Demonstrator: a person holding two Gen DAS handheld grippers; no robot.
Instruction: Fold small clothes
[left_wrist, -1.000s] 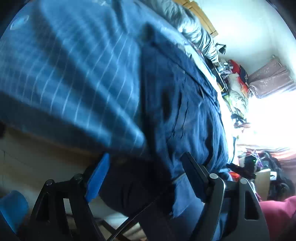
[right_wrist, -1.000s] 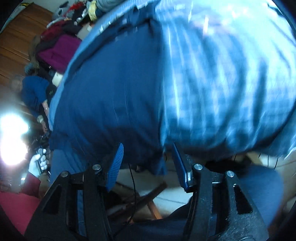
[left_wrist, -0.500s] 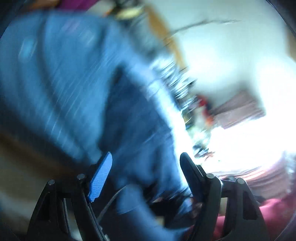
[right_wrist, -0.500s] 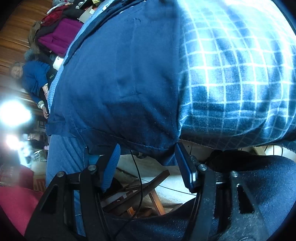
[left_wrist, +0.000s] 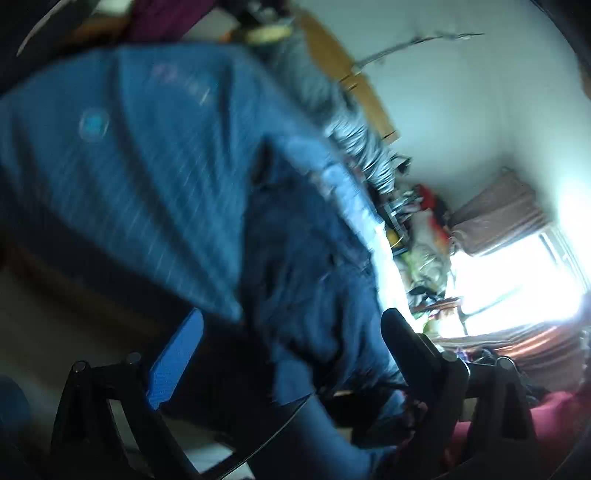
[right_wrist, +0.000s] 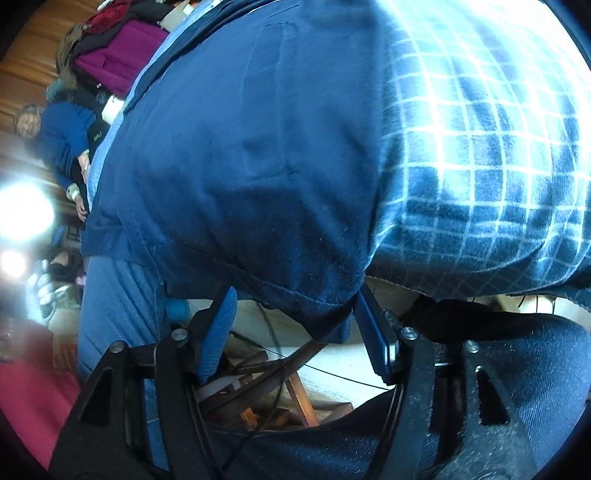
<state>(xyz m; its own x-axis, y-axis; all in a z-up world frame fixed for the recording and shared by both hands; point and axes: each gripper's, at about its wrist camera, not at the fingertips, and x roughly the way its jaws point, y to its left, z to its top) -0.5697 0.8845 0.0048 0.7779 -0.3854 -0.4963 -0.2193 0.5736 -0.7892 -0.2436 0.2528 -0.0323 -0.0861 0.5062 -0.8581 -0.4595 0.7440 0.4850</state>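
No readable writing. Both grippers, left gripper (left_wrist: 291, 328) and right gripper (right_wrist: 295, 306), spread, unclenched at navy garment (right_wrist: 236, 155) hem. Only right view shows a seated person (right_wrist: 62, 136); left shows window (left_wrist: 517, 280).

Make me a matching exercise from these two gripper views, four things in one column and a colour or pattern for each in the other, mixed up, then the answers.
Things:
1. garment
2. blanket
3. cushion
4. pad on the right gripper's finger

Colours or patterns:
A. magenta
B. ribbed bright blue
C. plain navy
D. blue with a white grid

Pairs: 1-C, 2-D, 3-A, 4-B
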